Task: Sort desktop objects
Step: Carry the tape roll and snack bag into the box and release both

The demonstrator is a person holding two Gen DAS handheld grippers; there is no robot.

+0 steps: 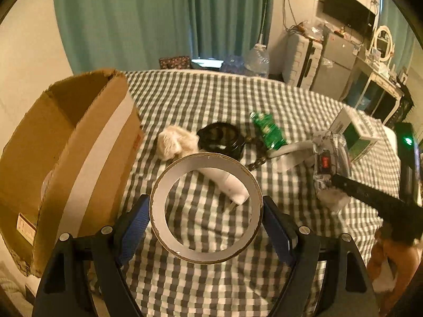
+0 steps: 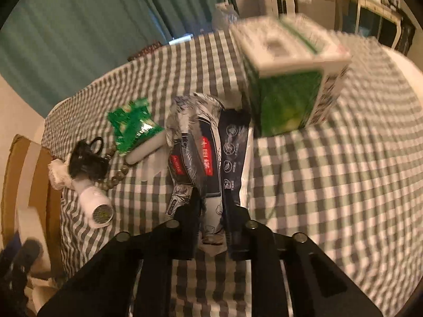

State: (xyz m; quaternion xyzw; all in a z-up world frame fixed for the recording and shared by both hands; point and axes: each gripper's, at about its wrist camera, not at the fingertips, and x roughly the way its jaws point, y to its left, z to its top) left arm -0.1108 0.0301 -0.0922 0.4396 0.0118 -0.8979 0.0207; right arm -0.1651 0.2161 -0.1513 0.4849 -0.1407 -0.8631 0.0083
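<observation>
My left gripper (image 1: 206, 208) is shut on a brown tape roll (image 1: 158, 211) and holds it above the checked cloth, just right of an open cardboard box (image 1: 66, 142). My right gripper (image 2: 211, 203) is shut on a black-and-white snack packet (image 2: 193, 142), which also shows in the left wrist view (image 1: 327, 158). On the cloth lie a green wrapper (image 1: 268, 130), a black round object (image 1: 220, 138), a white fluffy piece (image 1: 175, 142), a white tube (image 1: 224, 182), a bead string (image 2: 119, 177) and a green-and-white carton (image 2: 288, 76).
The checked cloth (image 1: 211, 95) covers the whole surface. A large water bottle (image 1: 257, 58), a suitcase (image 1: 301, 60) and a cabinet (image 1: 335, 63) stand beyond the far edge before green curtains. A white strip (image 1: 290, 150) lies by the packet.
</observation>
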